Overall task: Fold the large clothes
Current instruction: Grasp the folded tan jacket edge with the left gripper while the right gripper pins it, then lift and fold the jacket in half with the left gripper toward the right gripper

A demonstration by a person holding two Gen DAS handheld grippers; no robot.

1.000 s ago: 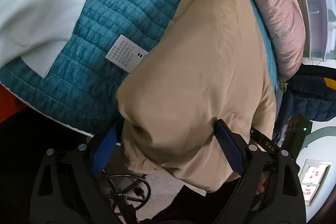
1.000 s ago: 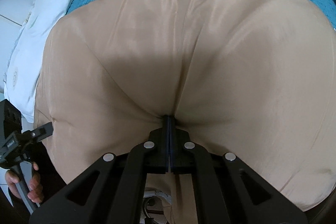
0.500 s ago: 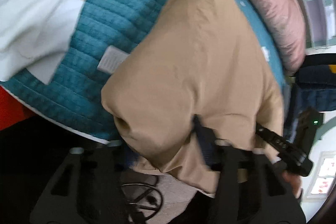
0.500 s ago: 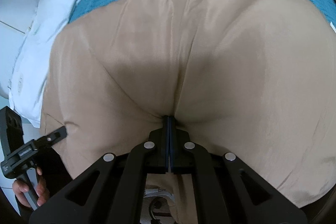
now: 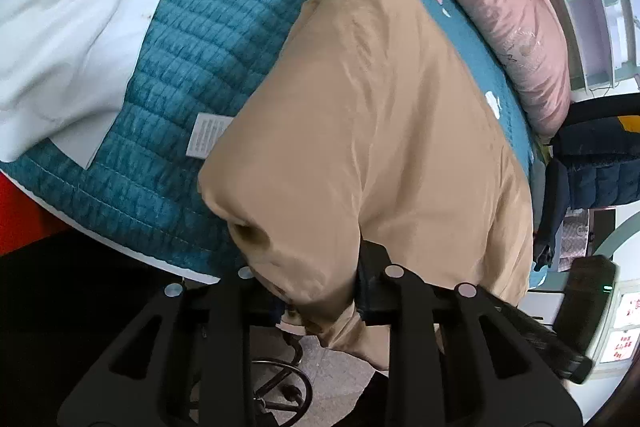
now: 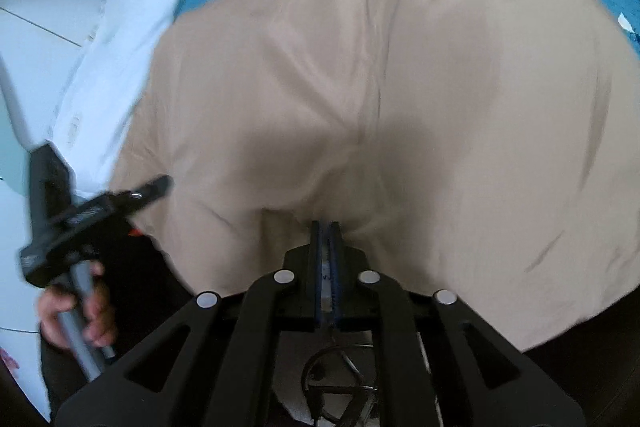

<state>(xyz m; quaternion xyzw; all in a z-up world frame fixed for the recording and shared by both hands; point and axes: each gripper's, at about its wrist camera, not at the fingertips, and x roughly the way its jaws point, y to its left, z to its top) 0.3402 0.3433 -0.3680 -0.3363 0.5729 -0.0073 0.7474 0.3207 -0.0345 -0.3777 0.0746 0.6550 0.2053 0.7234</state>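
Both jaws closed on cloth: the left gripper (image 5: 320, 279) pinches a bunched corner of the tan garment (image 5: 376, 115) low in its frame; the right gripper (image 6: 326, 239) clamps the near edge at lower centre. Garment: spread across the teal quilt (image 5: 176, 75), near edge hanging off the bed. Adjacent: white sheet (image 5: 64, 27) upper left, pink pillow (image 5: 500, 3) upper right. Step, judged: gripping one edge for a fold. Next move likely requires lifting both holds together, evenly, and carrying them across the garment.
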